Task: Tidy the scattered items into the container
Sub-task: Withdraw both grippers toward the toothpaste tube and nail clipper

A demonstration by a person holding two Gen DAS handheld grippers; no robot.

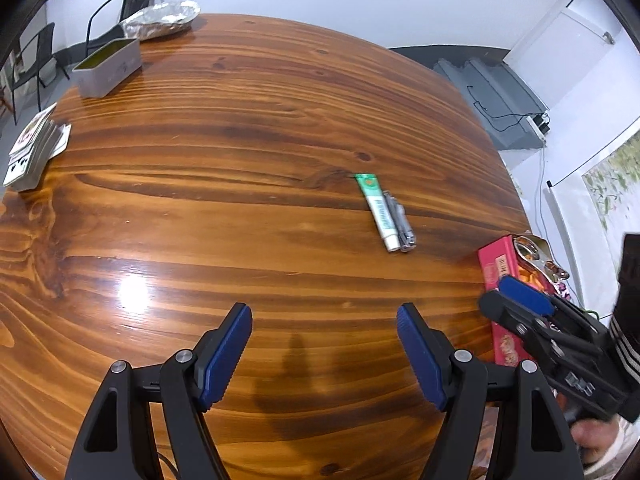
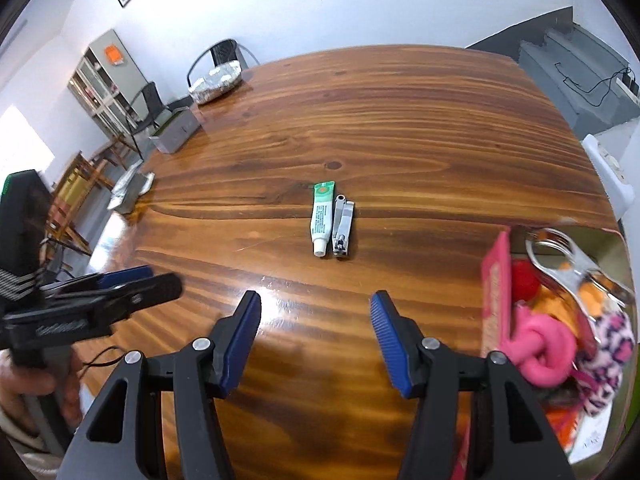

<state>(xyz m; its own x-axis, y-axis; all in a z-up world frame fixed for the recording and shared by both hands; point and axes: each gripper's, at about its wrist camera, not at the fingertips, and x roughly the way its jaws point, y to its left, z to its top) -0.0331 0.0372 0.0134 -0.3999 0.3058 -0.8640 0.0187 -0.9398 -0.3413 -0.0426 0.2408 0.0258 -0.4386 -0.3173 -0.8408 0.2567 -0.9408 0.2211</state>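
Near the middle of the right wrist view, a small tube [image 2: 322,220] with a green crimped end and a white cap lies flat on the counter [image 2: 400,128]. Its long axis runs almost straight up and down the frame, the cap toward the lower edge and the crimp toward the top. Touching its right side and parallel to it lies a metal nail clipper [image 2: 342,226], silvery and flat, its lever raised a little.

In the left wrist view the same pair sits right of centre, tilted so the tube [image 1: 379,210] and clipper [image 1: 399,221] slant from upper left to lower right.

The counter is glossy varnished wood with strong dark grain and bright glare patches.

At the right edge of the right wrist view stands the container [image 2: 496,280], a pink box with an open top. It holds a knotted pink soft thing, a pink leopard-print fuzzy piece, something red and metal scissors; what lies beneath is hard to make out.

The right gripper [image 2: 316,308] hovers over bare counter at lower centre, its blue ribbed pads apart with nothing between them. The left gripper [image 1: 325,322] likewise stands apart and empty.
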